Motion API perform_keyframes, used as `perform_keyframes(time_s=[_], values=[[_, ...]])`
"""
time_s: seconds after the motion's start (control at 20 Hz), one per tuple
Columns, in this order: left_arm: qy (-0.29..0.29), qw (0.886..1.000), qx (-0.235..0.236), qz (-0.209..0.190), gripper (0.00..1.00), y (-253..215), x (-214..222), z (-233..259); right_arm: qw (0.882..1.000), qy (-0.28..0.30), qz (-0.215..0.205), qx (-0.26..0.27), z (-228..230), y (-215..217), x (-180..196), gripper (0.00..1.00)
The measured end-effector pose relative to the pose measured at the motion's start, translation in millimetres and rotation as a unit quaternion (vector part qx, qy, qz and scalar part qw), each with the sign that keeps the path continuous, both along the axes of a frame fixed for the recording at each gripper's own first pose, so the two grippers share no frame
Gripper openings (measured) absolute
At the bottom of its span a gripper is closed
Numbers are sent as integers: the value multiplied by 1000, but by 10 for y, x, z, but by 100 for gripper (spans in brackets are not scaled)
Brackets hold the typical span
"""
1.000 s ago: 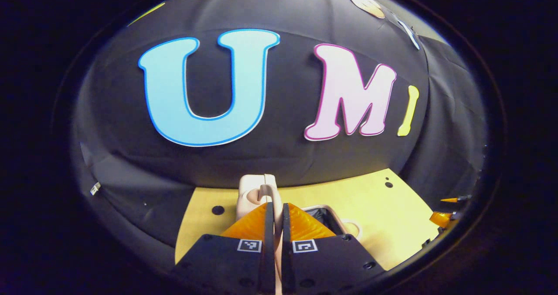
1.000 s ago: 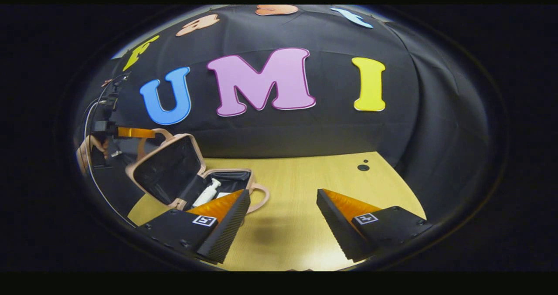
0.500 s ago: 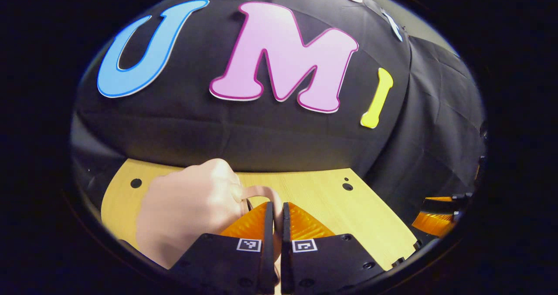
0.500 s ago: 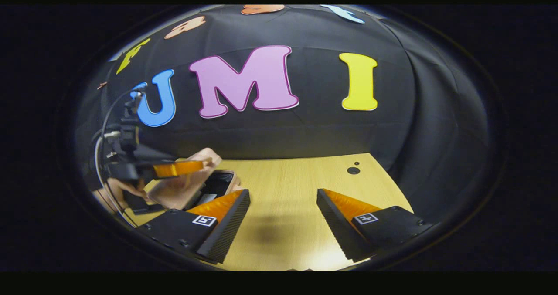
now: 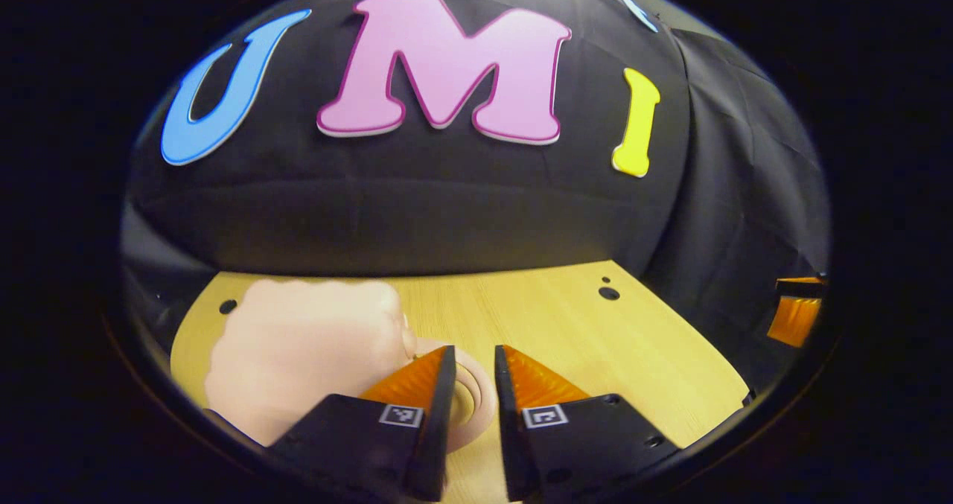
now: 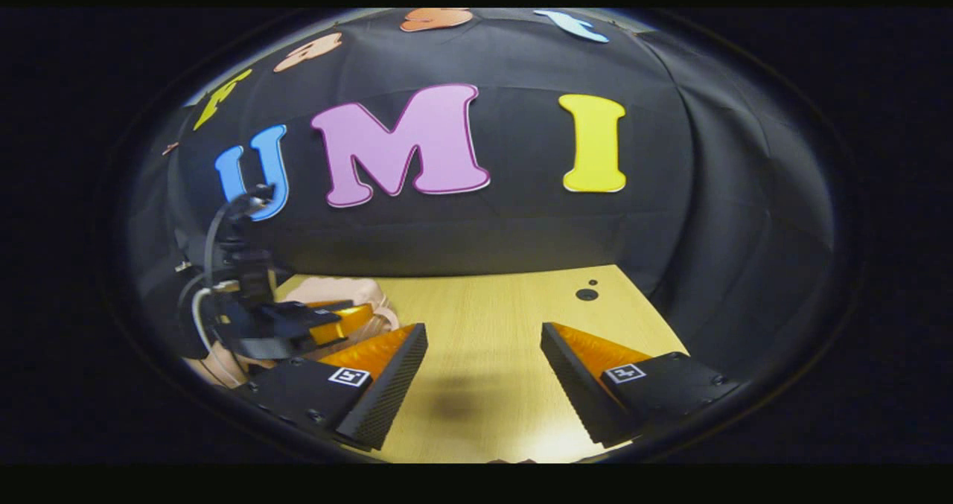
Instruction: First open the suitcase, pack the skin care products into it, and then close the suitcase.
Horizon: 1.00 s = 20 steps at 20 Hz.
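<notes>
Left gripper view, near: left gripper [image 5: 470,392] low over the tabletop [image 5: 595,348], fingers slightly parted with a narrow gap, straddling the pink loop handle [image 5: 470,403] of the suitcase [image 5: 305,355]. Handle sits in the gap; cannot tell if either finger touches it. Suitcase is a pale pink rounded shell lying flat and shut on the tabletop, just left of and beyond the fingers, slightly blurred. Past it, bare light wood with small dark holes [image 5: 609,293], then the black cloth wall. Far right edge: part of the right gripper [image 5: 795,316], well apart from the suitcase.

Right gripper view, near: right gripper [image 6: 484,366] spread wide, nothing between the fingers, hovering above bare tabletop [image 6: 484,318]. Further left, the left gripper [image 6: 327,325] seen from the side, lying over the top of the pink suitcase [image 6: 339,292], cables trailing from its body. A hand [image 6: 216,362] partly visible below it at the left edge.
</notes>
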State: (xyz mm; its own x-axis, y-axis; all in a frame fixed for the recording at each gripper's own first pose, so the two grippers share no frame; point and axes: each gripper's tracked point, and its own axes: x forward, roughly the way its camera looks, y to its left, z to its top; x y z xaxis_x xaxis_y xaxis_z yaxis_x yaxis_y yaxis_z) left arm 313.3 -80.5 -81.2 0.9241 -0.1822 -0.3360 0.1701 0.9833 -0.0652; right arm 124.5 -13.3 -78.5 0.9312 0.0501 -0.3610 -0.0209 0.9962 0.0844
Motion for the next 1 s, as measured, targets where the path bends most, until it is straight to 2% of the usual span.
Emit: perform_keyframes(time_s=[0.05,0.1,0.15,0.25,0.45,0.6,0.65,0.85,1.0], values=[[-22,1000,3,2,58,85,-116,279,1000,-4,-5,1,26,14,-47,98],[-47,999,17,20,67,244,-242,529,1000,-9,-16,-1,74,15,-107,98],[-74,996,34,38,89,387,-389,757,999,-19,-30,-6,147,5,-169,98],[-124,988,63,66,98,610,-723,1219,998,-45,-42,-9,341,94,-317,98],[-163,983,50,65,97,683,-1515,1724,996,-82,-44,-15,689,377,-682,98],[-196,974,32,109,98,954,-2084,1918,992,-117,-51,-20,946,567,-1052,98],[-206,972,27,112,98,978,-2246,1958,990,-130,-51,-16,1006,642,-1191,98],[-200,973,28,114,98,1133,-2823,1819,988,-150,-33,-2,1027,947,-1633,98],[-196,975,18,106,99,1207,-3046,1766,989,-144,-25,-22,945,1022,-1828,97]])
